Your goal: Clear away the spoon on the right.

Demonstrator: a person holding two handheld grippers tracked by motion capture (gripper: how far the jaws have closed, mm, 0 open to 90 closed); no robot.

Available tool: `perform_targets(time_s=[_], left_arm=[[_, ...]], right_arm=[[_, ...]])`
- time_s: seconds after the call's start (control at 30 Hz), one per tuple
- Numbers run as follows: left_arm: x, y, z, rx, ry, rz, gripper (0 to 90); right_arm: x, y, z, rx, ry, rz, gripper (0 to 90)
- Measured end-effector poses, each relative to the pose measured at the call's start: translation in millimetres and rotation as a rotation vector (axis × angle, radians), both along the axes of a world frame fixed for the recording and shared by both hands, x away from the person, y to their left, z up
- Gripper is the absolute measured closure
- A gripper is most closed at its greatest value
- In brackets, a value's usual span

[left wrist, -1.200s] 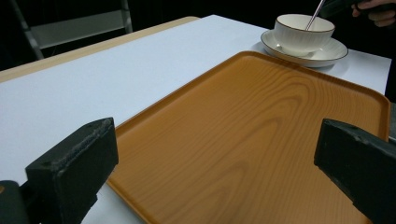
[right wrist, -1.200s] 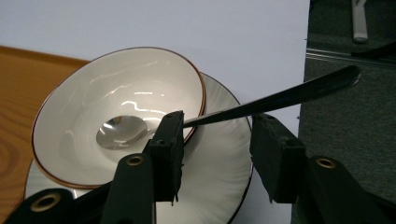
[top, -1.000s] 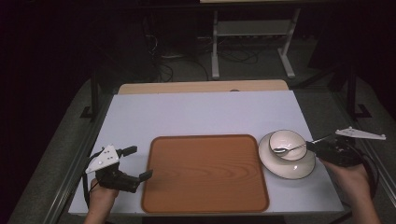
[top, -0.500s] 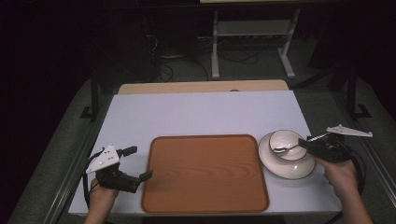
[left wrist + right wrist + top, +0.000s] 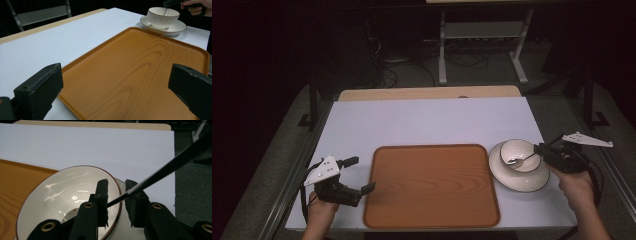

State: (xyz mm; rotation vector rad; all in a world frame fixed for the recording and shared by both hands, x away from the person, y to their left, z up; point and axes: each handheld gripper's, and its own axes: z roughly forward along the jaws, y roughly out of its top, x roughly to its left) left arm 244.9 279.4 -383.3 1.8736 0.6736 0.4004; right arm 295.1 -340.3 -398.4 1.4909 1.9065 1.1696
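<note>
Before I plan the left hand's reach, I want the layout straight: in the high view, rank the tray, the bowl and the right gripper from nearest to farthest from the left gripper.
Measured from the left gripper:
1. Wooden tray, right beside it, mid-table.
2. Bowl, on its saucer past the tray's right edge.
3. Right gripper, at the bowl's far rim, on the spoon handle.

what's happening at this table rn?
A person holds a gripper in each hand. The right gripper has just been closing its jaws around the handle of a spoon that lies in a white bowl on a saucer; whether the pads grip it yet isn't clear. The left gripper rests open at the left edge of a wooden tray.
</note>
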Motion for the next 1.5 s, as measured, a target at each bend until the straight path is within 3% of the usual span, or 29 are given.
perform_targets(time_s=[0.13, 0.63, 1.13, 1.27, 1.4, 1.5], left_arm=[[-0.2, 0.3, 0.1, -0.001, -0.001, -0.002, 0.0], [-0.3, 0.1, 0.0, -0.001, -0.002, -0.003, 0.0], [0.5, 0.4, -0.4, -0.004, 0.0, 0.0, 0.0], [1.4, -0.1, -0.5, -0.003, -0.001, -0.001, 0.0], [1.8, -0.3, -0.6, -0.002, -0.003, -0.003, 0.0], [2.3, 0.0, -1.0, -0.007, -0.001, -0.002, 0.0]], right_arm=[[-0.8, 3.7, 6.4, -0.015, -0.033, 0.028, 76.9], [1.0, 9.5, 24.3, -0.024, -0.085, 0.09, 88.4], [7.3, 13.1, 31.0, -0.058, -0.081, 0.121, 88.4], [11.1, 13.3, 40.0, -0.061, -0.093, 0.137, 88.4], [15.8, 14.6, 47.2, -0.096, -0.088, 0.142, 88.5], [20.0, 13.7, 51.6, -0.083, -0.081, 0.16, 88.5]])
